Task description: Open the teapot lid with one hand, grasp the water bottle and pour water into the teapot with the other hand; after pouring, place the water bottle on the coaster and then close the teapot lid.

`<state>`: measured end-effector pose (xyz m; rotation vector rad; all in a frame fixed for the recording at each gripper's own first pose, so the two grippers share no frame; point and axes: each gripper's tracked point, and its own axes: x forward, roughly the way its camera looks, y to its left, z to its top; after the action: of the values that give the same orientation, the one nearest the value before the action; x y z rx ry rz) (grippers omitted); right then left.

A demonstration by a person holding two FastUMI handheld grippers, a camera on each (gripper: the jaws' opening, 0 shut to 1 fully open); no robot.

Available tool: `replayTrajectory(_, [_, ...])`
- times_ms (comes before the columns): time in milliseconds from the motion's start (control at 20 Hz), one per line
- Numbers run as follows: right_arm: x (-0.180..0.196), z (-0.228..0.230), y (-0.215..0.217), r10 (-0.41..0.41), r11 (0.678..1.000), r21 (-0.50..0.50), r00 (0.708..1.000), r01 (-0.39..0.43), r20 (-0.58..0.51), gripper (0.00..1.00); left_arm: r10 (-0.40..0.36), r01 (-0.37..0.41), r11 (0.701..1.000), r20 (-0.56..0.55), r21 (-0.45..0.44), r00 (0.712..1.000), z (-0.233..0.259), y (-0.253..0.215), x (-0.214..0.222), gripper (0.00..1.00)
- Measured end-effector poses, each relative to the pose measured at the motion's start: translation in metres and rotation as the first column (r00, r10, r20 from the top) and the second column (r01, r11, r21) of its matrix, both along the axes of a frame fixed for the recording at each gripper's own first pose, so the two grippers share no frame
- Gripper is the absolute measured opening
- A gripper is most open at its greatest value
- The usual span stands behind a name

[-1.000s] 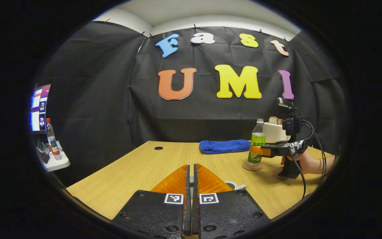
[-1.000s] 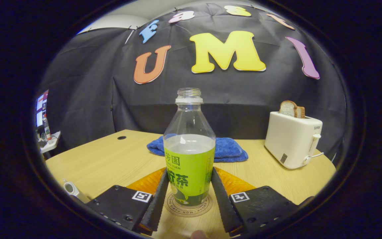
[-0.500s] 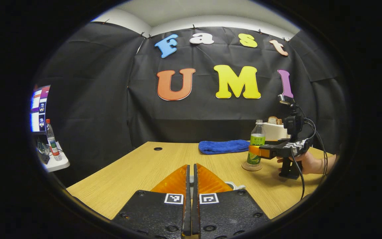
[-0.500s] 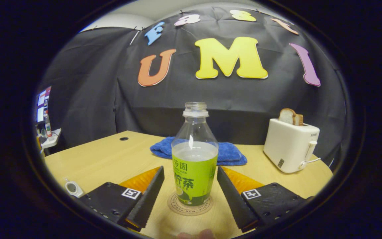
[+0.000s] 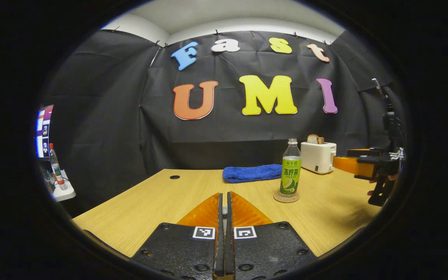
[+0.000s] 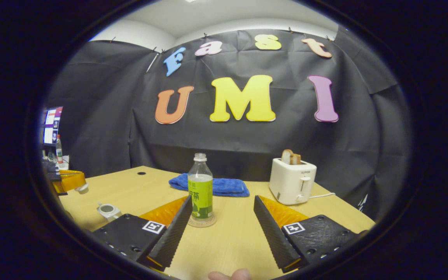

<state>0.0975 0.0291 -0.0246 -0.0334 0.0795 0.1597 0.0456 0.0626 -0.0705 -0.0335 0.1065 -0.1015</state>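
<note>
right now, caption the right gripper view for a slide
Open right gripper backed away from the bottle standing on its coaster.

In the right gripper view, the right gripper (image 6: pixel 221 217) hangs over the wooden table (image 6: pixel 231 241) with its two fingers spread wide and nothing between them. Just beyond the left finger (image 6: pixel 173 233), the water bottle (image 6: pixel 200 190) stands upright on the round coaster (image 6: pixel 202 222), uncapped and partly full, clear of both fingers. Behind it a blue towel (image 6: pixel 224 187) lies folded near the far edge. To the right stands a white toaster (image 6: pixel 292 181) with bread in its slot. At the near left sits the teapot (image 6: pixel 108 210), its top open. Farther left, the left gripper (image 6: pixel 67 180) holds something pale, perhaps the lid; I cannot tell.
</note>
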Motion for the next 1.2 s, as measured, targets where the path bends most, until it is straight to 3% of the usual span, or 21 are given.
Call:
replayTrajectory(350, [-0.035,-0.024,-0.034,-0.056,0.998,0.000,0.998,0.056,0.005,0.94,-0.020,0.019,1.000,-0.043,-0.025,0.999,-0.022,-0.026,0.022,0.04])
replayTrajectory(1200, [-0.033,-0.035,-0.041,-0.062,0.998,0.014,0.998,0.063,-0.022,0.94,-0.002,-0.002,0.999,-0.113,-0.032,0.994,-0.055,-0.032,0.030,0.04])
